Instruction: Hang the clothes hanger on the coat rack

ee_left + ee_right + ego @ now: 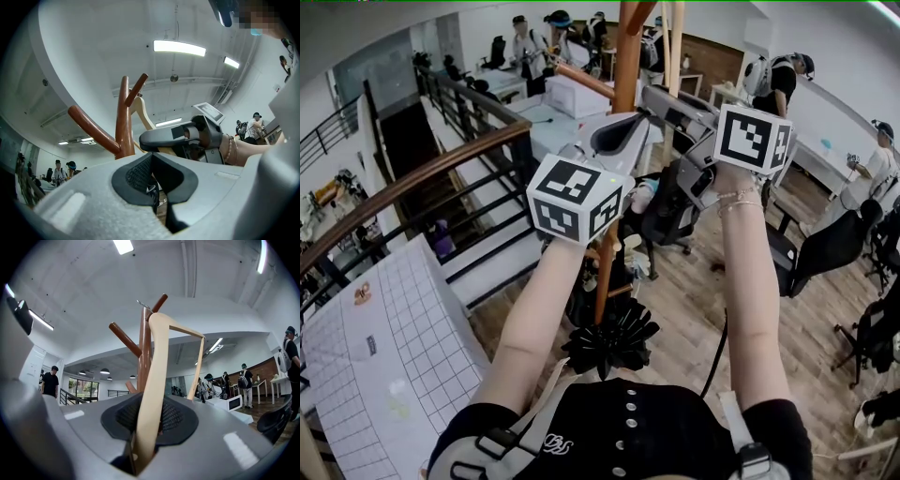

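Pale wooden hanger (157,371) upright close by brown branching coat rack (143,348), seemingly unhung.

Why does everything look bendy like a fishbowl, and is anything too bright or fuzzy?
Head view: the wide lens bends the railing. Left gripper view: the ceiling light glares white; corners go black. Right gripper view: the clothes hanger looks stretched and soft up close.
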A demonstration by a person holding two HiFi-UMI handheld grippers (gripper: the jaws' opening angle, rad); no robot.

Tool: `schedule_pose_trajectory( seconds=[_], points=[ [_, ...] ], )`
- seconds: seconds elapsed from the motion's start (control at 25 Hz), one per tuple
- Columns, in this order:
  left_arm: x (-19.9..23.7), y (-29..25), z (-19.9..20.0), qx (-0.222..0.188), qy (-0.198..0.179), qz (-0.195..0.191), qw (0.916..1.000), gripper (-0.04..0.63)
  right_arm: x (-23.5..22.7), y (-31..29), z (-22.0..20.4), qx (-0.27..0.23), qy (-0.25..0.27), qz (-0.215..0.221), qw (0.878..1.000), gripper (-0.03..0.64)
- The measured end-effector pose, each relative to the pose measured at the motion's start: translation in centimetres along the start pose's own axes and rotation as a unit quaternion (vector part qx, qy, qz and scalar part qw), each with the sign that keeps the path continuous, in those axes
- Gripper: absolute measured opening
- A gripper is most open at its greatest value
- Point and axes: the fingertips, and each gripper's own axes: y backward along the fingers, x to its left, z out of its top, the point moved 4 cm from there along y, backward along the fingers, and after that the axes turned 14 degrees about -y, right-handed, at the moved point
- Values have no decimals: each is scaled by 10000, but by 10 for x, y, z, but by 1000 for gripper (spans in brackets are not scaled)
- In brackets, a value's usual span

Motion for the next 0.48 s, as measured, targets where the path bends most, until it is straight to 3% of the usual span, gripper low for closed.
schedule_pose_trajectory(
  seconds=[0.48],
  points=[
    [5,10,3,-7,29,144,9999,-2,-18,-12,-6,312,91,-268,9991,86]
  ],
)
